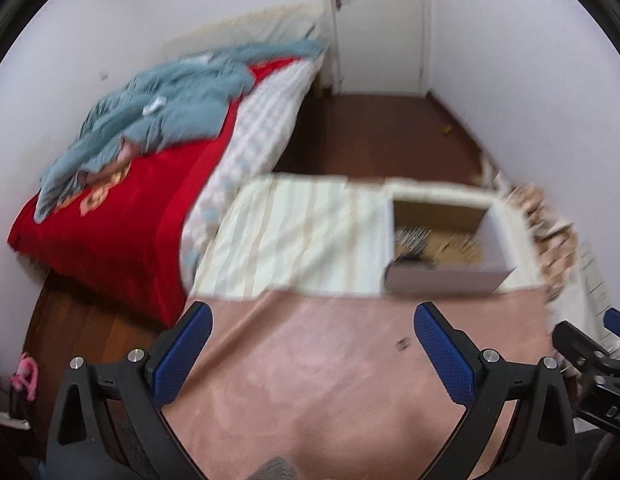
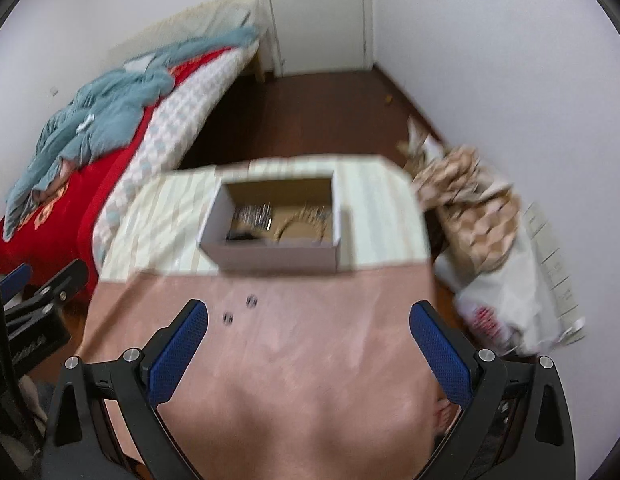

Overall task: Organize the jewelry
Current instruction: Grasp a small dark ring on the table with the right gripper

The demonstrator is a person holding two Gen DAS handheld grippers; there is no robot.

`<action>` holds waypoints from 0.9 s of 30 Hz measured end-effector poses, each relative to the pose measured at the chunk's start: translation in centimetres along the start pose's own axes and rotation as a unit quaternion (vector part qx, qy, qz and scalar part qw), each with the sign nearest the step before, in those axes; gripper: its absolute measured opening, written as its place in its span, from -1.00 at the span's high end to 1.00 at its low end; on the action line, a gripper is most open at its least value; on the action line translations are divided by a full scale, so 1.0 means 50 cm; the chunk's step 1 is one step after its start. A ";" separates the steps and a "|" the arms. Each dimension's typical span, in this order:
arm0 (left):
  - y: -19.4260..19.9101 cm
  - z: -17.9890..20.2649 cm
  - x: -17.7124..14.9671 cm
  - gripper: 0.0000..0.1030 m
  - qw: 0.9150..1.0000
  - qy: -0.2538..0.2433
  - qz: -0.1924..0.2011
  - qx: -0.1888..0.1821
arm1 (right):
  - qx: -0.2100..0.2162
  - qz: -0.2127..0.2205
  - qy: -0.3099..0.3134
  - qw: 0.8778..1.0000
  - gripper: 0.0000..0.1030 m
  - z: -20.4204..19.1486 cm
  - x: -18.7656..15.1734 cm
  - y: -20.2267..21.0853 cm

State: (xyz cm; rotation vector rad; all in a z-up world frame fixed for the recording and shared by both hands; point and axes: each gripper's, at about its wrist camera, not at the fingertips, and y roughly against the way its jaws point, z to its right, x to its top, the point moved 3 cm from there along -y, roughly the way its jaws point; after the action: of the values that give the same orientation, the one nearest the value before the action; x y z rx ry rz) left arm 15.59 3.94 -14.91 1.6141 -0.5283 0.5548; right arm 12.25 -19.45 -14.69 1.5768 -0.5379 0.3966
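A white cardboard box (image 2: 275,258) stands on the striped cloth at the far half of the table; inside lie blurred jewellery pieces, a silvery chain bundle (image 2: 251,214) and a gold ring-shaped piece (image 2: 305,220). The same box (image 1: 446,282) shows at the right in the left wrist view. Two small dark earrings (image 2: 239,310) lie on the pink cloth (image 2: 310,340) just ahead of my right gripper (image 2: 307,334), which is open and empty. One small dark earring (image 1: 402,344) lies near the right finger of my left gripper (image 1: 312,338), also open and empty.
A bed with a red blanket (image 1: 121,216) and a teal blanket (image 1: 161,112) lies along the left. Crumpled brown paper and a white bag (image 2: 490,248) sit right of the table. Dark wood floor (image 2: 310,112) leads to a white door.
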 end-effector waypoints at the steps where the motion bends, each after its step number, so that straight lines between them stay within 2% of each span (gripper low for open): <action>1: -0.031 -0.004 -0.016 -1.00 1.000 -0.001 -0.015 0.011 | 0.008 -0.008 -0.004 1.000 -0.98 -0.002 -0.012 -0.030; 2: -0.055 -0.007 -0.028 -1.00 0.999 -0.003 -0.026 0.022 | 0.020 -0.016 -0.008 1.000 -0.93 -0.004 -0.023 -0.066; 4: -0.107 -0.016 -0.055 -1.00 0.998 -0.005 -0.053 0.040 | 0.037 -0.031 -0.008 0.999 -0.59 -0.014 -0.039 -0.127; 5: -0.133 -0.022 -0.067 -1.00 0.997 -0.005 -0.064 0.053 | 0.043 -0.036 -0.004 0.998 -0.31 -0.022 -0.044 -0.153; 6: -0.157 -0.027 -0.078 -1.00 0.995 -0.006 -0.076 0.064 | 0.046 -0.043 0.002 0.998 -0.22 -0.030 -0.048 -0.186; 10: -0.225 -0.044 -0.102 -1.00 0.990 -0.004 -0.110 0.084 | 0.059 -0.051 0.028 0.997 -0.14 -0.068 -0.054 -0.281; 15: -0.270 -0.054 -0.111 -1.00 0.988 -0.003 -0.132 0.085 | 0.064 -0.052 0.058 0.995 -0.11 -0.110 -0.050 -0.331; 17: -0.281 -0.058 -0.113 -1.00 0.987 -0.003 -0.139 0.083 | 0.051 -0.052 0.071 0.995 0.03 -0.125 -0.046 -0.351; 18: -0.286 -0.060 -0.114 -1.00 0.987 -0.002 -0.141 0.080 | 0.050 -0.046 0.078 0.995 0.23 -0.132 -0.045 -0.352; 19: -0.290 -0.061 -0.115 -1.00 0.986 -0.002 -0.144 0.079 | 0.040 -0.044 0.086 0.995 0.32 -0.138 -0.042 -0.355; 20: -0.291 -0.061 -0.113 -1.00 0.986 -0.002 -0.145 0.078 | 0.027 -0.040 0.096 0.994 0.61 -0.143 -0.042 -0.356; 21: -0.292 -0.061 -0.113 -1.00 0.986 -0.002 -0.147 0.075 | 0.020 -0.036 0.104 0.994 0.75 -0.147 -0.044 -0.356; 23: -0.294 -0.056 -0.110 -1.00 0.987 -0.002 -0.147 0.070 | 0.021 -0.034 0.109 0.993 0.74 -0.146 -0.047 -0.352; 27: -0.280 -0.021 -0.105 -1.00 0.989 -0.007 -0.142 0.037 | 0.033 -0.024 0.068 0.997 0.74 -0.100 -0.045 -0.313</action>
State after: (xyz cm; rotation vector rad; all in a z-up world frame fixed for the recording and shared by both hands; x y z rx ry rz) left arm 20.25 6.62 -28.88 1.7282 -0.2836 0.3521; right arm 19.48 -13.78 -28.50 1.6100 -0.3838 0.4854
